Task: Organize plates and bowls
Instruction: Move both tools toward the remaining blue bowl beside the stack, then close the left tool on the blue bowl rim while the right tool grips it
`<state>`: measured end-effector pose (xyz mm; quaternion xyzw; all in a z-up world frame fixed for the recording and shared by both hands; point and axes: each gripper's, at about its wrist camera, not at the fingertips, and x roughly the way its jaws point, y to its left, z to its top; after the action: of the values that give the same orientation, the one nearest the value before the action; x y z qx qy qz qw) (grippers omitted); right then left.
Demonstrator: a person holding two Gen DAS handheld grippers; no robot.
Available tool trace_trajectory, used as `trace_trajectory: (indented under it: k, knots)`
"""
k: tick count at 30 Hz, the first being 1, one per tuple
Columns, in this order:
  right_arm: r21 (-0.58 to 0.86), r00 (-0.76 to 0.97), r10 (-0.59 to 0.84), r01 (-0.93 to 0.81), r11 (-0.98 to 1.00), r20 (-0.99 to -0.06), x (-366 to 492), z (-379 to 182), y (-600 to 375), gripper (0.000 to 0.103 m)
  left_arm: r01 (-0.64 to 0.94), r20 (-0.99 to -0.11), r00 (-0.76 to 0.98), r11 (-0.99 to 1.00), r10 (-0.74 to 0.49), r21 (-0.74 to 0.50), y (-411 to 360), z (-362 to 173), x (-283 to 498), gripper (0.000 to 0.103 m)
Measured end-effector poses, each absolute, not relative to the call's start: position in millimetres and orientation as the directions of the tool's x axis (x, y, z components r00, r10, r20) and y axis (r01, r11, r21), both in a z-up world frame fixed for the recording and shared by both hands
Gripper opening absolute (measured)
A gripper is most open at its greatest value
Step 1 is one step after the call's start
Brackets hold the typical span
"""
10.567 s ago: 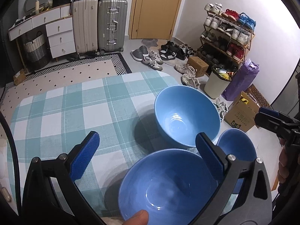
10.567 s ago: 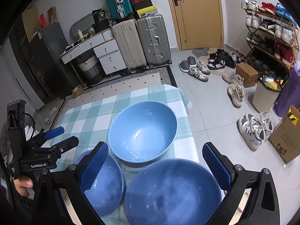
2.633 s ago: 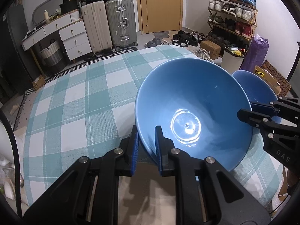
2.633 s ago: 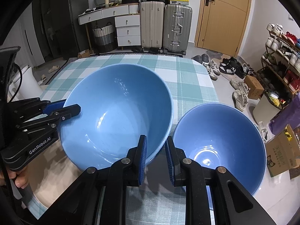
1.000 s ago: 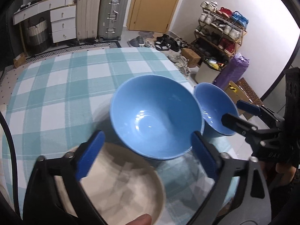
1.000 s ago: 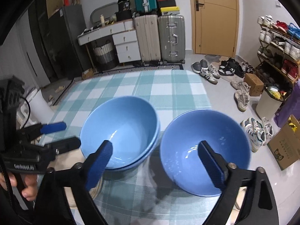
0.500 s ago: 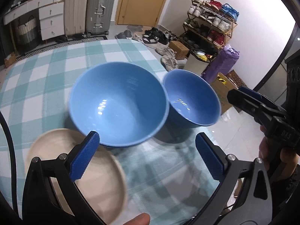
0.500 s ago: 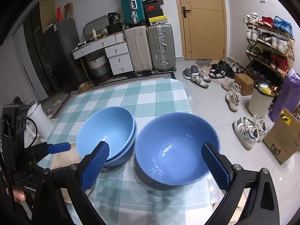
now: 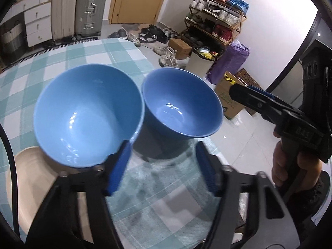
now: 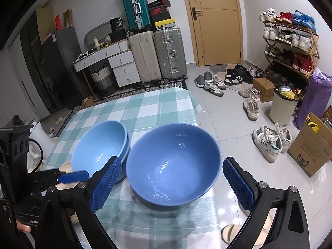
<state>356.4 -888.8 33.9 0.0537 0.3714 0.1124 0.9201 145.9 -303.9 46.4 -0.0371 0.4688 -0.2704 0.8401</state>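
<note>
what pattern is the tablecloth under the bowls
The tablecloth is a teal-and-white check, a large plaid. It shows best in the right wrist view.

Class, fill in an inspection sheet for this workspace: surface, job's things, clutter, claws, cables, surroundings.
Surface: checked tablecloth covers the table.
Job's things: two stacked blue bowls; single blue bowl beside them; beige plate partly under the stack.
Clutter: nothing seen on the table.
Claws: left claw closing, nothing between its jaws; right claw open, empty.
Cables: black cable at the left edge.
Surroundings: suitcases, shoe rack, shoes on the floor.
</note>
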Motion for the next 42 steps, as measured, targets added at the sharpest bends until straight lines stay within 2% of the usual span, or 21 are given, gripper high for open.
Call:
trace_trajectory:
  k: [3, 9, 17, 19, 27, 36, 42]
  knots:
    - [0.193, 0.699, 0.245, -0.155, 0.969, -0.672, 361.0, 29.4, -895.1, 0.094, 0.430, -0.763, 0.388, 0.833, -0.518, -0.347, -311.9, 42.7, 147.5, 0.050]
    - [0.196, 0.678, 0.237, -0.139, 0.971, -0.696, 370.0, 16.5, -904.5, 0.081, 0.430, -0.757, 0.364, 0.819, -0.543, -0.380, -324.3, 35.4, 154.9, 0.049]
    - [0.210, 0.644, 0.219, -0.092, 0.973, -0.733, 384.5, -5.2, -920.9, 0.072, 0.360, -0.759, 0.350, 0.827, -0.549, -0.432, -332.1, 21.8, 175.8, 0.049]
    - [0.215, 0.638, 0.218, -0.084, 0.973, -0.739, 387.0, -9.0, -924.9, 0.070, 0.351, -0.761, 0.353, 0.831, -0.544, -0.431, -335.0, 18.8, 180.6, 0.049]
    - [0.207, 0.610, 0.201, -0.062, 0.976, -0.766, 404.5, -28.0, -933.4, 0.045, 0.327, -0.770, 0.370, 0.849, -0.520, -0.416, -342.3, 11.1, 195.7, 0.049]
    - [0.200, 0.596, 0.189, -0.049, 0.979, -0.781, 418.2, -42.3, -932.5, 0.033, 0.324, -0.768, 0.388, 0.856, -0.509, -0.404, -343.4, 8.5, 202.9, 0.049]
    - [0.191, 0.594, 0.182, -0.047, 0.980, -0.784, 422.1, -45.0, -930.7, 0.024, 0.325, -0.775, 0.397, 0.865, -0.492, -0.383, -346.1, 7.4, 204.1, 0.039]
